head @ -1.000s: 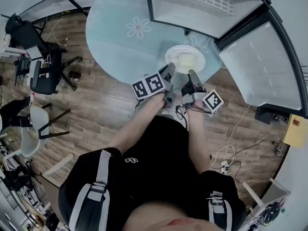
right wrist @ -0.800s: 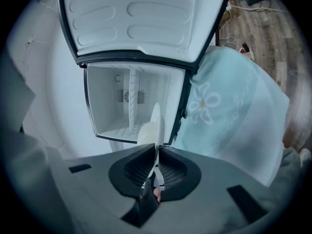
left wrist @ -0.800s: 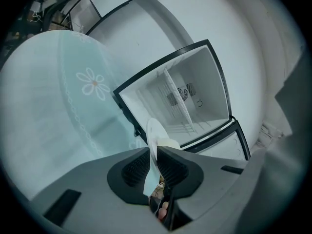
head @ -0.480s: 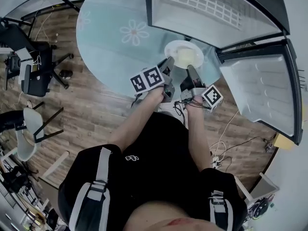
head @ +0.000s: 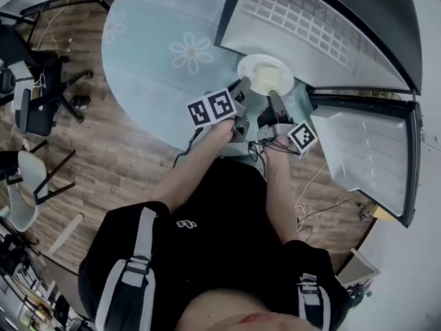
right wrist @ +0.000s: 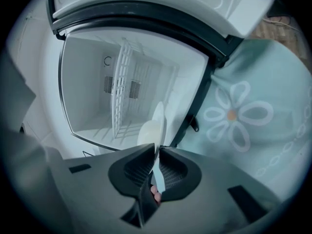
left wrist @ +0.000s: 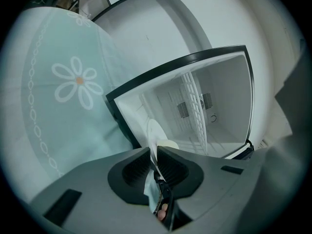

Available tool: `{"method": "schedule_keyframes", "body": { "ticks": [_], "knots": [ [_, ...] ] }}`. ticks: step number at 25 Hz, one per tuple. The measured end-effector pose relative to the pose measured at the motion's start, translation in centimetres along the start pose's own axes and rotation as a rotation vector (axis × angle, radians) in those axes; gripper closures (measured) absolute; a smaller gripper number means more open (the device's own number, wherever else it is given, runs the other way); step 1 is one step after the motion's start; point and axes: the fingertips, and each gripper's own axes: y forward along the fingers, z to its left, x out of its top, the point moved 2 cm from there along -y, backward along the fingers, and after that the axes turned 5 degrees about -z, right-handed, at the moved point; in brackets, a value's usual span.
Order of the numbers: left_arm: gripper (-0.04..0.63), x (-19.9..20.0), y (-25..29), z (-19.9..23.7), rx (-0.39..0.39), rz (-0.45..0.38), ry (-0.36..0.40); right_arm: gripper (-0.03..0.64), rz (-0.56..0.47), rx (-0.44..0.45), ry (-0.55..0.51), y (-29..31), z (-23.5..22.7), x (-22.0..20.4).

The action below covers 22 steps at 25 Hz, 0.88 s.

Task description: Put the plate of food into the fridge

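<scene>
A white plate (head: 265, 69) with a pale mound of food (head: 264, 83) hangs level in front of the open fridge (head: 310, 26). My left gripper (head: 242, 85) is shut on the plate's near-left rim. My right gripper (head: 273, 96) is shut on its near-right rim. In the left gripper view the plate (left wrist: 154, 133) runs edge-on out of the left gripper (left wrist: 155, 152), food (left wrist: 168, 144) beside it, the fridge (left wrist: 219, 106) behind. The right gripper view shows the plate (right wrist: 159, 116) pinched in the right gripper (right wrist: 157, 152), with the fridge (right wrist: 92, 91) beyond.
The fridge is white inside with a wire shelf (right wrist: 122, 87) and its door (head: 362, 150) swung out to the right. A round table with a pale flowered cloth (head: 172, 40) stands at the left. Chairs (head: 31, 109) and floor cables (head: 313, 178) lie around.
Both grippers have carried the plate toward the fridge. The fridge opening now sits closer and right behind the plate, and the table has slid off to the left.
</scene>
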Motion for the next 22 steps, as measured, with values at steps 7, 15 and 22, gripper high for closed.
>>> {"method": "schedule_keyframes", "body": {
  "ticks": [7, 15, 22],
  "knots": [
    [0.545, 2.0, 3.7, 1.6, 0.021, 0.011, 0.009, 0.583, 0.022, -0.028, -0.005, 4.3, -0.9, 1.5],
    [0.543, 3.7, 8.6, 2.5, 0.033, 0.042, 0.023, 0.583, 0.008, -0.075, 0.008, 8.3, -2.5, 4.0],
    [0.543, 5.1, 11.1, 3.6, 0.048, 0.08, 0.03, 0.584, 0.0, -0.105, 0.026, 11.0, -3.2, 4.5]
  ]
}}
